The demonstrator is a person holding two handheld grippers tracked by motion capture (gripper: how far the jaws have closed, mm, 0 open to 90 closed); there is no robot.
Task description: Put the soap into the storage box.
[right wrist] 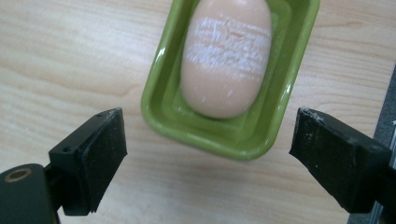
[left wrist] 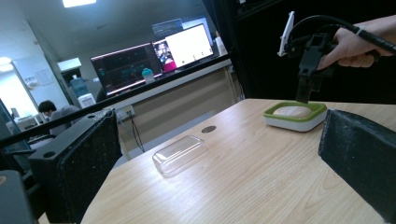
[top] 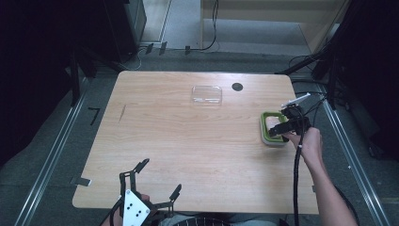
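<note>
Black jaws of the right claw (right wrist: 205,158) stand wide apart and empty just above the near end of a green soap dish (right wrist: 161,88), which sits on the desk (top: 188,141) close to its right edge. Inside the dish lies a pale pink soap bar (right wrist: 226,65), smooth and rounded, with a chalky white band across its top. I judge the bar hard but slick, so it could squirt out of a tight pinch; the jaws would best close across its narrow width, near the middle. Its dish looks light and glossy and may slide. Farther off, a clear plastic lid (top: 206,94) rests near the desk's far edge. At the near edge, the left claw (top: 155,181) hangs open, holding nothing.
</note>
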